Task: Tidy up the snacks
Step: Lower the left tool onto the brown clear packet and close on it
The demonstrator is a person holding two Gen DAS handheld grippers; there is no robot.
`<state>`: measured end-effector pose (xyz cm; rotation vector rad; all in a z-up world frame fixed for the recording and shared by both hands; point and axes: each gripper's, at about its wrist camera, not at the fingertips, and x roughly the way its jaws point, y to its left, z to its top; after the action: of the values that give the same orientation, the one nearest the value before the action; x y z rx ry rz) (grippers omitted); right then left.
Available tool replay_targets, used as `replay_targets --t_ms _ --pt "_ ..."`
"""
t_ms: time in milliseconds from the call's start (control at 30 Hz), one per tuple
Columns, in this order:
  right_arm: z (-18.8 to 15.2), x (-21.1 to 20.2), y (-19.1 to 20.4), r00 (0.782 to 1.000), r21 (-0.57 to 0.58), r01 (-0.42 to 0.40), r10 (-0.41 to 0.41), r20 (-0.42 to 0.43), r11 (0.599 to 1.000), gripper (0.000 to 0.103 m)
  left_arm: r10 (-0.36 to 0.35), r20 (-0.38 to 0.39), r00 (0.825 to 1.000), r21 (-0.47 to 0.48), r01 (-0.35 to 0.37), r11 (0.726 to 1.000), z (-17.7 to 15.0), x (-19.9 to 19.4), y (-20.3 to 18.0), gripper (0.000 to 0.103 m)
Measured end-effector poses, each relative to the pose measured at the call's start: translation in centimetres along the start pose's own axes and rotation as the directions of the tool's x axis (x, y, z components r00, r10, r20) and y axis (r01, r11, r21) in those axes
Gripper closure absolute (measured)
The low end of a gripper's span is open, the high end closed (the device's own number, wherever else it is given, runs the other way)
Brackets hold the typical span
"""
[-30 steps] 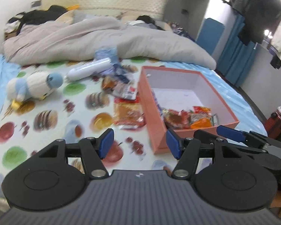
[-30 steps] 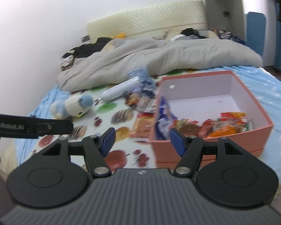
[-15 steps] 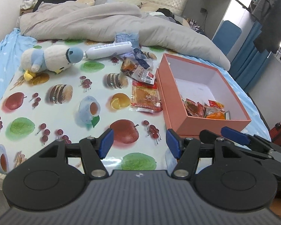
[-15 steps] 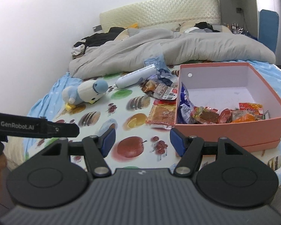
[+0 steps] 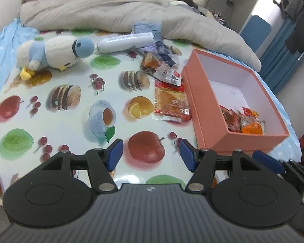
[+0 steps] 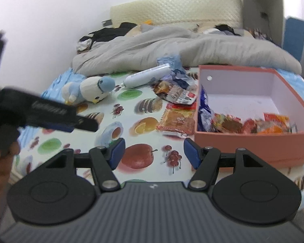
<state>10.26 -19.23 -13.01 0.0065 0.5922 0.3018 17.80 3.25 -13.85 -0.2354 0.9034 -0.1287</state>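
An orange box [image 5: 200, 109] [image 6: 253, 139] sits on the fruit-print sheet at right, with several snack packets [image 5: 241, 121] [image 6: 251, 123] inside. A red-orange snack packet [image 5: 171, 103] [image 6: 177, 121] lies flat against the box's left side. Beyond it lies a pile of wrapped snacks [image 5: 162, 66] [image 6: 176, 93]. My left gripper [image 5: 150, 155] is open and empty above the sheet's near edge. My right gripper [image 6: 153, 151] is open and empty, just left of the box's near corner. The left gripper also shows in the right wrist view [image 6: 50, 115].
A white and blue plush bird [image 5: 52, 53] [image 6: 89, 89] lies at far left. A white tube [image 5: 125, 41] [image 6: 146, 77] lies beside it. A grey duvet [image 5: 115, 14] [image 6: 172, 48] covers the far half of the bed.
Both grippers have moved forward over the bed, closer to the snacks and box. The left gripper's view has tilted down. Both stay open.
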Motion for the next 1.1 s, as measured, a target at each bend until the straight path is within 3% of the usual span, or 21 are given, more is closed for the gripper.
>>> replay_targets --t_ms 133,300,367,567,733,867,1100 --pt "0.4 1.7 1.3 1.0 -0.049 -0.013 0.013 -0.006 0.999 0.037 -0.001 -0.007 1.0 -0.061 0.0 0.998 0.7 1.7 1.9 0.036" --pt "1.0 5.6 2.1 0.999 -0.051 -0.036 0.035 -0.034 0.998 0.037 -0.004 -0.008 1.0 -0.068 0.004 0.998 2.6 4.5 3.4 0.036" --pt "1.4 7.2 2.5 0.998 -0.07 -0.046 0.043 -0.038 0.996 0.037 -0.024 -0.002 1.0 -0.081 0.024 0.996 3.7 6.1 4.2 0.03" --pt "2.2 13.7 3.0 0.998 -0.097 0.009 -0.016 -0.067 0.995 0.038 -0.083 -0.005 0.996 -0.105 0.083 0.991 8.1 13.1 6.5 0.029" --pt "2.9 19.0 2.7 0.995 -0.093 0.073 -0.079 -0.058 0.993 0.037 -0.087 -0.015 0.996 -0.115 0.085 0.99 13.0 19.8 8.2 0.027" --pt "3.1 23.3 2.2 0.985 -0.072 0.105 -0.113 -0.13 0.992 0.037 -0.154 -0.026 0.988 -0.117 0.15 0.982 16.6 24.7 9.2 0.026" --pt "3.9 27.2 1.7 0.96 -0.04 0.144 -0.149 -0.236 0.989 0.03 -0.248 -0.028 0.968 -0.089 0.245 0.966 21.9 29.2 7.9 0.027"
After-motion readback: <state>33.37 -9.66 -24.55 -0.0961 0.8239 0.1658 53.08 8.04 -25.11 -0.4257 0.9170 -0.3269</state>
